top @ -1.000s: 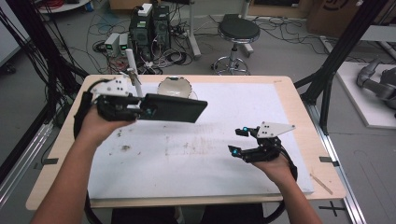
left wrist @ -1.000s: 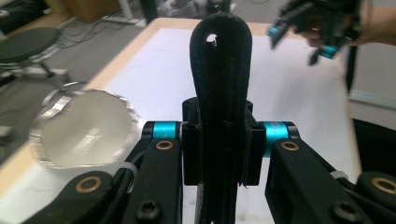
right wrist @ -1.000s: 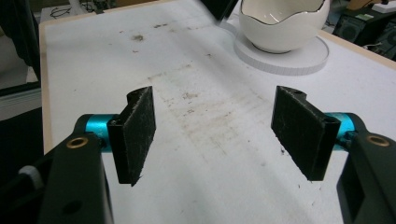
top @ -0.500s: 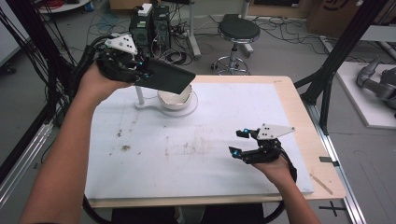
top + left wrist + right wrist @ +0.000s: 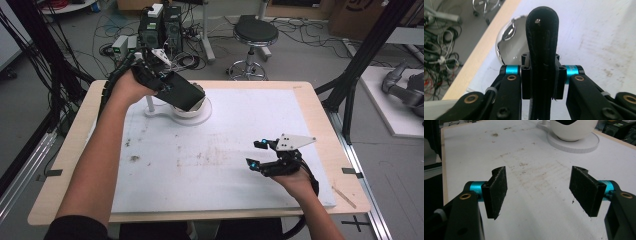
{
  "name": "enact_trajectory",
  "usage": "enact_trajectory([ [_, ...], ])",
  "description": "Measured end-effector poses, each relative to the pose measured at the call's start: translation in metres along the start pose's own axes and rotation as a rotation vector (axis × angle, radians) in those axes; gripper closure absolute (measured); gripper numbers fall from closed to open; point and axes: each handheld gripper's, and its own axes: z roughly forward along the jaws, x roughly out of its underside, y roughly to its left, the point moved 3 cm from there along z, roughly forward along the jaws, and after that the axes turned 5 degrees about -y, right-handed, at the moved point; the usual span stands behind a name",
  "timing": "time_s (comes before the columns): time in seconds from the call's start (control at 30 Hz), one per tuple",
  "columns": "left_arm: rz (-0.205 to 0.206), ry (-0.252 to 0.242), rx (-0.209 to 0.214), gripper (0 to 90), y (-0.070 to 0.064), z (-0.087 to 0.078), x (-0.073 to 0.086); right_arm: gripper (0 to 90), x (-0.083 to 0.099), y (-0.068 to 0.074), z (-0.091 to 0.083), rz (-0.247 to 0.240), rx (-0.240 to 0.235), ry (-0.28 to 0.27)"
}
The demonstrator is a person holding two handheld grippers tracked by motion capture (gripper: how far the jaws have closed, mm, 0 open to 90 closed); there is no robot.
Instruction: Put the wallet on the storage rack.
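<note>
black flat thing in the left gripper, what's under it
The white bowl on its round white base sits under the black flat object. The object covers the bowl's inside, so contents cannot be seen.

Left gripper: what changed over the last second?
The left gripper, shut on a black flat object, carried it from mid-table to the far side, tilting it down over the white bowl. The right gripper stayed open, in place.

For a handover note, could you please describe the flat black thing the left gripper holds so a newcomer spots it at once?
Start at the white mat on the wooden table, then go to its far left corner, where a white bowl sits on a round white base. The flat black rectangular slab hangs above that bowl, clamped by the left gripper; it is the one dark thing there.
</note>
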Motion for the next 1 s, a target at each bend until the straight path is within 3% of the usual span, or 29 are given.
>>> enact_trajectory([
  [0.13, -0.034, -0.002, 0.011, 74.6, 0.001, 0.016, 0.002, 31.4, 0.0, 0.001, 0.0, -0.007, -0.006, 0.002],
  [0.27, -0.05, -0.037, -0.054, 66.9, 0.006, 0.018, 0.002, 31.4, 0.0, 0.002, -0.001, -0.007, -0.009, -0.002],
  [0.33, -0.058, -0.062, -0.099, 55.7, 0.009, 0.015, 0.0, 31.5, 0.0, 0.001, -0.001, -0.009, -0.01, -0.005],
  [0.47, -0.05, -0.11, -0.15, 49.5, 0.009, 0.01, -0.007, 31.4, 0.001, 0.002, 0.0, -0.01, -0.011, -0.004],
  [0.6, -0.025, -0.122, -0.216, 46.4, 0.007, 0.011, -0.013, 31.7, 0.001, 0.003, 0.001, -0.014, -0.013, 0.005],
  [0.83, -0.066, -0.152, -0.307, 43.9, 0.012, 0.015, -0.013, 32.3, 0.003, 0.005, 0.004, -0.024, -0.01, 0.022],
  [1.0, -0.097, -0.184, -0.365, 44.5, 0.02, 0.02, -0.009, 32.6, 0.005, 0.004, 0.007, 0.005, -0.021, 0.023],
])
